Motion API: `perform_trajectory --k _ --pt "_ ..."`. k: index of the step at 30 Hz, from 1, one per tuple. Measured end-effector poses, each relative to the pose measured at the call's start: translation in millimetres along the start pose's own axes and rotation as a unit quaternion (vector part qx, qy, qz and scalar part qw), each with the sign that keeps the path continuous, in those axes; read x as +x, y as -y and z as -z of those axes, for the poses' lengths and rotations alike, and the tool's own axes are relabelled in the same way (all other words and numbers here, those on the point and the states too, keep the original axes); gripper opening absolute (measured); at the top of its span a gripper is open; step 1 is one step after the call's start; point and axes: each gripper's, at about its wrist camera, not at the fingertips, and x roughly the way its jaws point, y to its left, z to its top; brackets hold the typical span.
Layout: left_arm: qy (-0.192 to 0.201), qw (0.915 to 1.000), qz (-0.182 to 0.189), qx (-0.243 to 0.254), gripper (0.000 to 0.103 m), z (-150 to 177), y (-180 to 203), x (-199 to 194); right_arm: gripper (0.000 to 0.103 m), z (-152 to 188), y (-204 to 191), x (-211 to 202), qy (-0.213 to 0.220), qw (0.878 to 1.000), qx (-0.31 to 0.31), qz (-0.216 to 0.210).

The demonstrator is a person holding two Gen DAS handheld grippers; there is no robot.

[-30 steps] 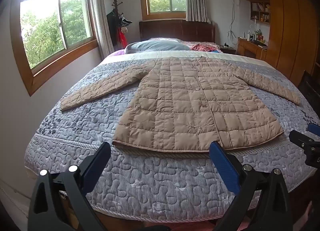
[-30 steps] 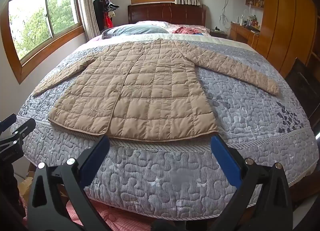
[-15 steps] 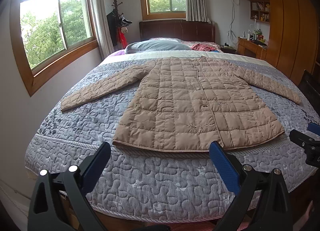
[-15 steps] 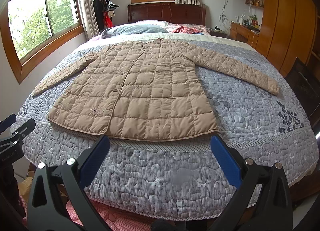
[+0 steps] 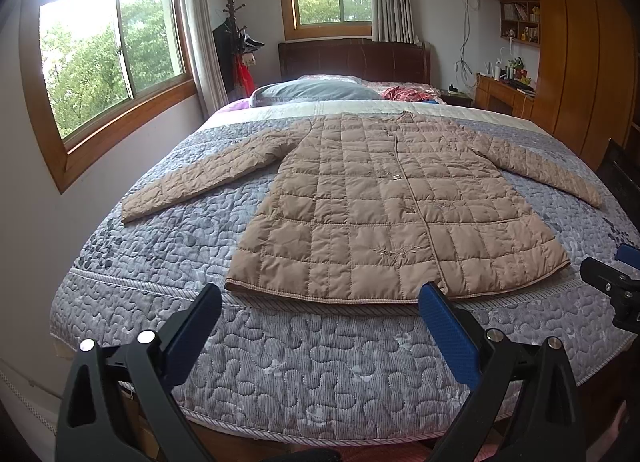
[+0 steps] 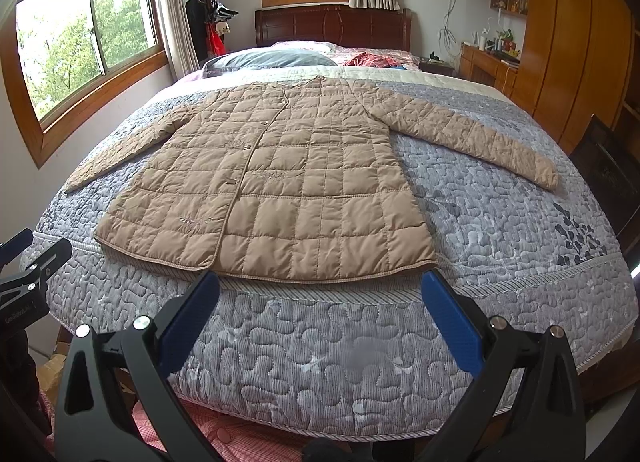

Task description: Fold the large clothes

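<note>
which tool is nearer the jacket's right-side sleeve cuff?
Right. The right tool sits below the hem's right half, nearer that cuff; the left tool sits toward the hem's left corner.

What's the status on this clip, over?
Left gripper and right gripper open, empty, short of the bed. Tan quilted long-sleeved coat flat on grey quilted bedspread, sleeves spread, unfolded. Nothing in the way.

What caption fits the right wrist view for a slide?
Open right gripper hovers before a tan quilted coat spread flat on the grey bedspread.
</note>
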Motion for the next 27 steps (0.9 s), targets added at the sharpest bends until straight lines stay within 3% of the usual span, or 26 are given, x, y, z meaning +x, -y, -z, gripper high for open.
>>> perform_trajectory --k 27 --pt "0.000 1.0000 -0.001 0.001 0.099 0.0 -1.0 1.5 0.100 -1.2 -1.6 1.7 -0.001 1.000 -0.001 0.001"
